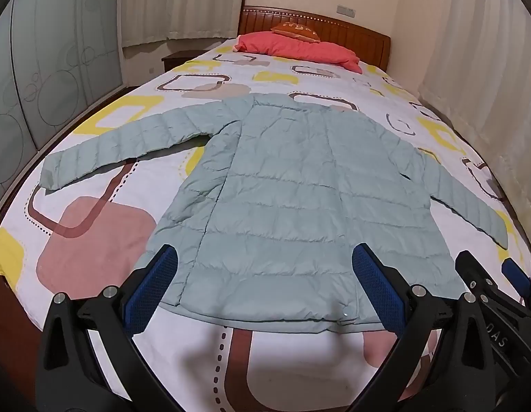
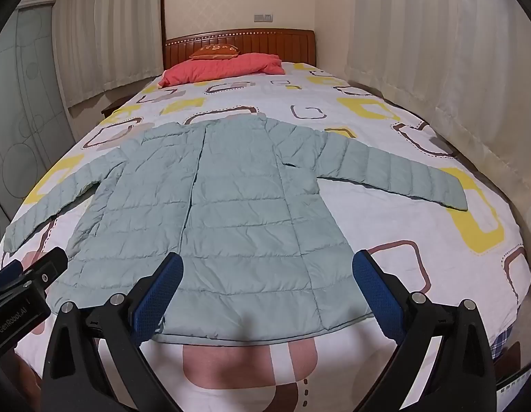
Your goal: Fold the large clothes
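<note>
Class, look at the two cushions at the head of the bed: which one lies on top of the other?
The small orange cushion with lettering lies on top, against the wooden headboard. Beneath it lies the much larger, plain coral-pink pillow.

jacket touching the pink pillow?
Apart. The right wrist view shows patterned bedsheet between the jacket collar and the pink pillow.

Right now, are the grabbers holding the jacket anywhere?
No, nothing is held. Both the left hand-held gripper and the right hand-held gripper are open above the hem of the jacket, which lies flat on the bed.
</note>
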`<action>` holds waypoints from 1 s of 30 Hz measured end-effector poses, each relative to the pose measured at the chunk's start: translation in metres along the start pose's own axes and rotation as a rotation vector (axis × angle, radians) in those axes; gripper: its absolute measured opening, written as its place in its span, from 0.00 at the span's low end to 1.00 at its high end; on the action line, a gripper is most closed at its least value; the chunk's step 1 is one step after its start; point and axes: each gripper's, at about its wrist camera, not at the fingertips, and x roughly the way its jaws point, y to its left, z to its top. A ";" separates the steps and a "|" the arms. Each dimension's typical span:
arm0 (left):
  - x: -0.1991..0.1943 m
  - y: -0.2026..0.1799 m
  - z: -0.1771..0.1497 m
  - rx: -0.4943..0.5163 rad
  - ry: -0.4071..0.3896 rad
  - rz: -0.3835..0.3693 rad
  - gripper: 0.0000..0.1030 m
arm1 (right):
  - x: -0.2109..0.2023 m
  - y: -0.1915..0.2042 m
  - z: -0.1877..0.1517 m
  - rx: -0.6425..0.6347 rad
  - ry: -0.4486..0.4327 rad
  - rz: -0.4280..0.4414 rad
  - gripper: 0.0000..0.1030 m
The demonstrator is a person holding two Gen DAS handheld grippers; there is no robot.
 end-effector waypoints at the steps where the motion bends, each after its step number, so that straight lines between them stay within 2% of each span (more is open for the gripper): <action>1: 0.000 0.000 0.000 0.001 -0.001 0.001 0.98 | 0.000 0.000 0.000 -0.003 -0.001 -0.001 0.95; 30: -0.001 -0.002 -0.005 0.005 0.013 0.005 0.98 | -0.005 -0.002 0.001 0.001 -0.001 0.002 0.95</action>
